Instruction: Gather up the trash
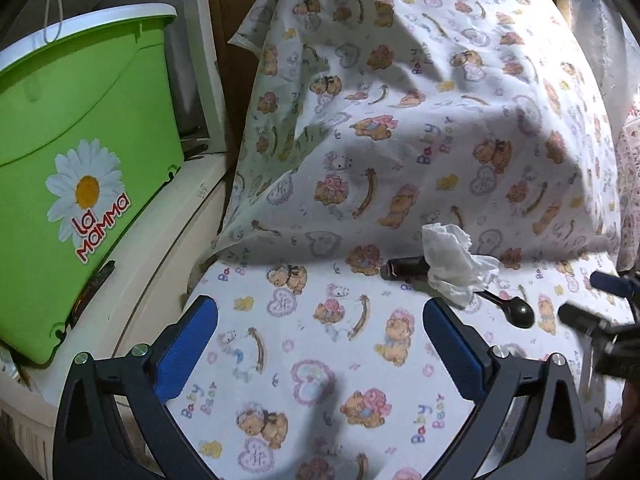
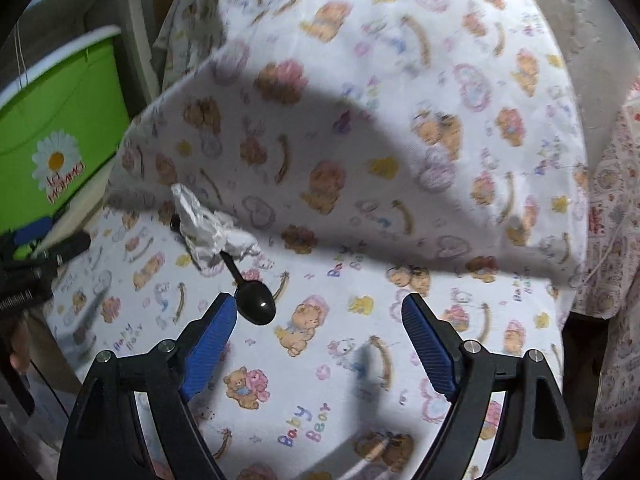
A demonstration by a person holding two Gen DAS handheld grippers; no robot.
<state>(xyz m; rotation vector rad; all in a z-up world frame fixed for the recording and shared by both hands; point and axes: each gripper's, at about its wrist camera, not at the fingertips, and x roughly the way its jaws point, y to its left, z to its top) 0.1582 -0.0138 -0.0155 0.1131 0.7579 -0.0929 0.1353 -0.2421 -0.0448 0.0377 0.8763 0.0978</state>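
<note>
Right gripper (image 2: 318, 332) gapes wide, empty, beside the black spoon (image 2: 256, 306).

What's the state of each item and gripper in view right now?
left gripper: open, empty, above the sheet.
right gripper: open, empty, spoon bowl beside its left finger.
tissue: crumpled, lying over the spoon's handle.
black spoon: flat on the sheet, not held.
green bin: upright, off to the left.
teddy-print sheet: draped, wrinkled.

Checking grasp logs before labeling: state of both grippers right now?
Left gripper: open, holding nothing.
Right gripper: open, holding nothing; black spoon lies by its left finger, crumpled tissue beyond.
</note>
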